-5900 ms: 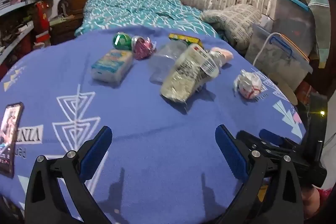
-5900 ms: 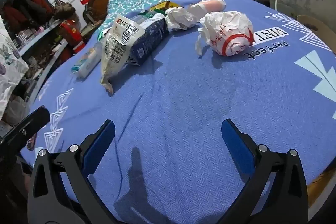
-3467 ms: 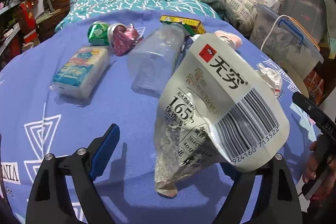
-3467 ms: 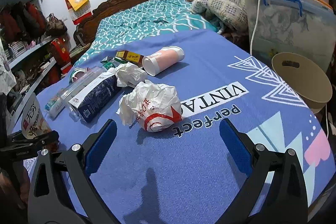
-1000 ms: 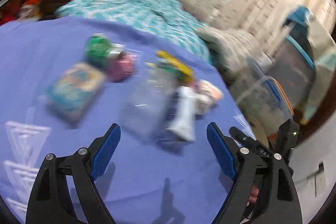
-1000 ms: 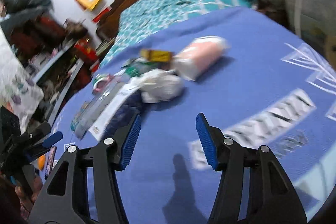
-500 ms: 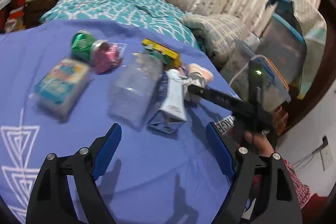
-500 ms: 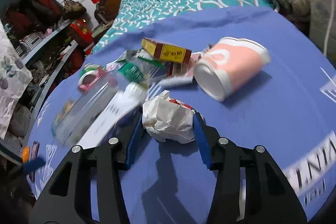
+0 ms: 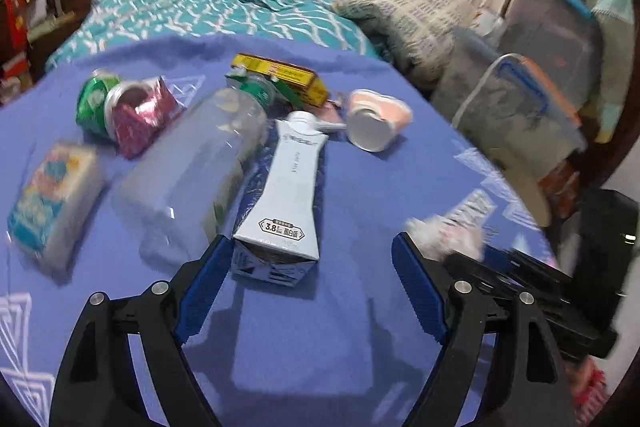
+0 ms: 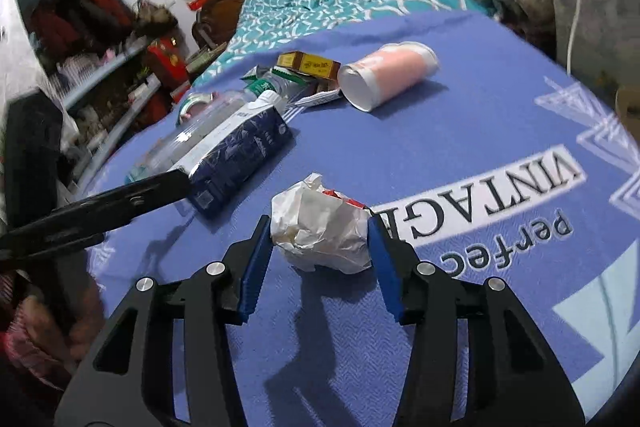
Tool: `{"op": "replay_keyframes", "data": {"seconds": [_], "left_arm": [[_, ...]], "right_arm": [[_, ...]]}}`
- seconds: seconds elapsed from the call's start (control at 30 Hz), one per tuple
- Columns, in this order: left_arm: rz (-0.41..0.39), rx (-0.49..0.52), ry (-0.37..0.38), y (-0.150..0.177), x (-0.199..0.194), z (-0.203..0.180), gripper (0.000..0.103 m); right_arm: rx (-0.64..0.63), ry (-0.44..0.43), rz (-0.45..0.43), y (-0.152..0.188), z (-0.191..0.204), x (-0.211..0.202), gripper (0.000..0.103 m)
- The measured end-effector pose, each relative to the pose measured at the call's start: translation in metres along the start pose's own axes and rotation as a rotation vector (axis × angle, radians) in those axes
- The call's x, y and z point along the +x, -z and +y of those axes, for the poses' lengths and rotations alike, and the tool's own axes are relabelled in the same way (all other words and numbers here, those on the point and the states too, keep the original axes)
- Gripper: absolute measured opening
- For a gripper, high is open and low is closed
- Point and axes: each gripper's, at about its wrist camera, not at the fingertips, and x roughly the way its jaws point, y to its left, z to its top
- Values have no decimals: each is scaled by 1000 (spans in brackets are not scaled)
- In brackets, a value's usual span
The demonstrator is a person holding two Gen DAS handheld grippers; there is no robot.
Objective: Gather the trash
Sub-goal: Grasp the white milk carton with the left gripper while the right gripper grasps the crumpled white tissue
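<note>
My right gripper [image 10: 320, 239] is shut on a crumpled white paper wad [image 10: 320, 227], just above the blue blanket [image 10: 460, 155]. The same wad [image 9: 444, 231] shows blurred at the right of the left wrist view. My left gripper [image 9: 308, 251] is open, and its left fingertip sits beside the base of a blue-and-white milk carton [image 9: 288, 187] that lies flat. A clear plastic bottle [image 9: 192, 171] lies against the carton. Behind them are a tipped pink paper cup [image 9: 376, 123], a yellow box [image 9: 280, 75], two crushed cans [image 9: 120, 107] and a tissue pack [image 9: 48, 195].
A beige bin [image 9: 528, 187] stands off the blanket's right edge, below stacked plastic storage boxes [image 9: 520, 115]. A teal bed [image 9: 200, 3] lies beyond the blanket, and cluttered shelves [image 10: 112, 79] stand on the left. A person's hand [image 10: 52, 323] holds the left gripper.
The right gripper has pulled the paper wad away from the pile toward the printed lettering. The left gripper has come in closer to the milk carton. The snack bag seen earlier is gone.
</note>
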Motion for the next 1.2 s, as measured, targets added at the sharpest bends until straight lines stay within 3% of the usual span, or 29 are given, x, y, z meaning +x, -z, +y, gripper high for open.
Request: {"op": "replay_keyframes", "data": {"seconds": [0.07, 0.17, 0.2, 0.37, 0.47, 0.63, 0.9, 1.2], "left_arm": [[6, 14, -23, -6, 10, 2, 77], [51, 17, -17, -11, 25, 4, 58], [77, 7, -10, -12, 32, 5, 56], [116, -29, -21, -11, 52, 12, 57], [101, -34, -24, -9, 50, 12, 51], [99, -32, 3, 7, 29, 10, 51], [81, 50, 0, 62, -29, 16, 51], [73, -27, -14, 88, -57, 45, 53]], "right_arm": [[19, -3, -12, 1, -5, -4, 51], [32, -16, -14, 1, -8, -2, 52], [34, -17, -15, 1, -8, -2, 52], [3, -10, -11, 2, 1, -1, 53], [9, -16, -12, 2, 1, -1, 53], [7, -15, -10, 2, 0, -1, 53], [-17, 19, -3, 8, 10, -5, 53], [-85, 77, -1, 33, 38, -18, 55]]}}
